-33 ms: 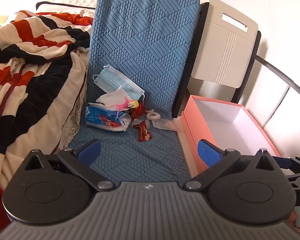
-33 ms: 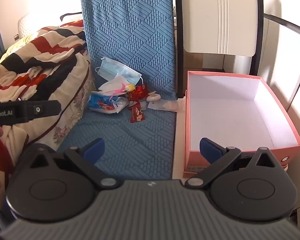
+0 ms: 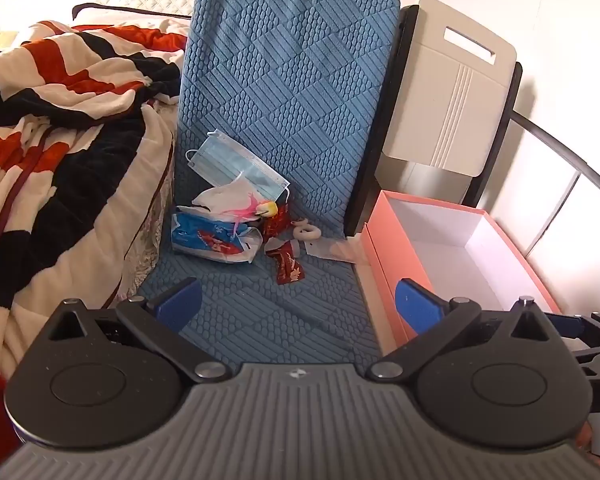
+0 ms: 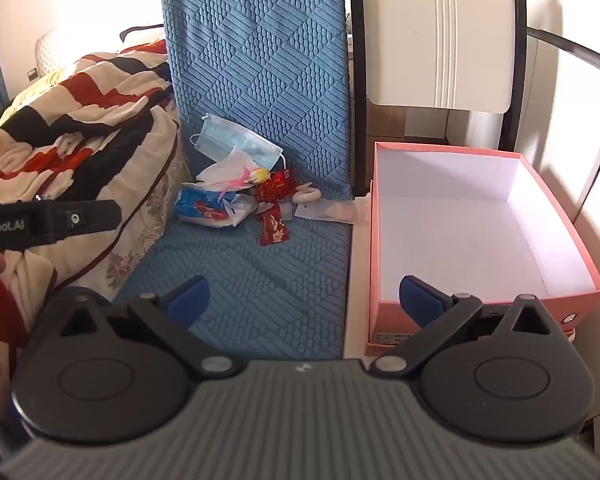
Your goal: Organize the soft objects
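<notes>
The pile point(image 3: 236, 220) of soft things, topped by a mask point(image 3: 236, 166), lay on the blue mat point(image 3: 268, 320) ahead of the left claw point(image 3: 298, 304), slightly to its left. That claw gaped wide and empty. The right claw point(image 4: 306, 298), equally wide and empty, sat nearer the pink box point(image 4: 572, 208), so the left claw looked better placed to reach the pile.

One legible marking only — white lettering "nRobot.AI", cut off at the frame's left edge, on the black bar-shaped left gripper body point(image 4: 48, 220); package prints stay unreadable.
</notes>
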The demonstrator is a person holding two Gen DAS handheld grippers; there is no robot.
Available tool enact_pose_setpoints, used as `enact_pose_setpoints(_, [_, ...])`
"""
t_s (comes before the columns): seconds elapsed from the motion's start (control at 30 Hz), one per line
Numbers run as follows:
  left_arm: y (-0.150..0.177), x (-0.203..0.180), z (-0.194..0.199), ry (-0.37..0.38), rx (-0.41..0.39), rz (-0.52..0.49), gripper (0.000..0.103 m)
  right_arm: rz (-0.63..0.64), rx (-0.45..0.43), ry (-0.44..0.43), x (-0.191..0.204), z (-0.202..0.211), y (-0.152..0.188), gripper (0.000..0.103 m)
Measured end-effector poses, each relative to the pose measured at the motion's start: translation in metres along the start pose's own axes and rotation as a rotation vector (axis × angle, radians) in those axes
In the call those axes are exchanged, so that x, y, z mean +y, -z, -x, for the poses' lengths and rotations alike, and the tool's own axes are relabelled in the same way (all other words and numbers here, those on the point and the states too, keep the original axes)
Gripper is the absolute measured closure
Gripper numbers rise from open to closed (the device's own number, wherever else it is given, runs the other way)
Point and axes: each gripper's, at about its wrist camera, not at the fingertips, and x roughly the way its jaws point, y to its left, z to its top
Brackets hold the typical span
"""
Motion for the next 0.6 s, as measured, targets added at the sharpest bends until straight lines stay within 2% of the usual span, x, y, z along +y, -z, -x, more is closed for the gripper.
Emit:
enact_pose_setpoints(0.13, [-0.0006, 0.0064, -0.0022, 0.013, 0.011, 0.015, 0.0, -0.005, 0.004, -0.005, 0.0, -0.0003, 0.001, 0.0])
enact_pose_setpoints(0.17, [-0.0014, -0.001, -0.0001, -0.017, 0.004, -0.006, 0.0, -0.004, 0.004, -0.006, 0.0002, -0.0003, 0.0012, 0.0])
enact_pose_setpoints(0.6, [-0.0009, -0.0023, -0.0001, -0.029, 0.004, -0.008, 0.0, 0.002, 0.009, 0.009, -0.0008, -0.0011, 0.0012, 0.0])
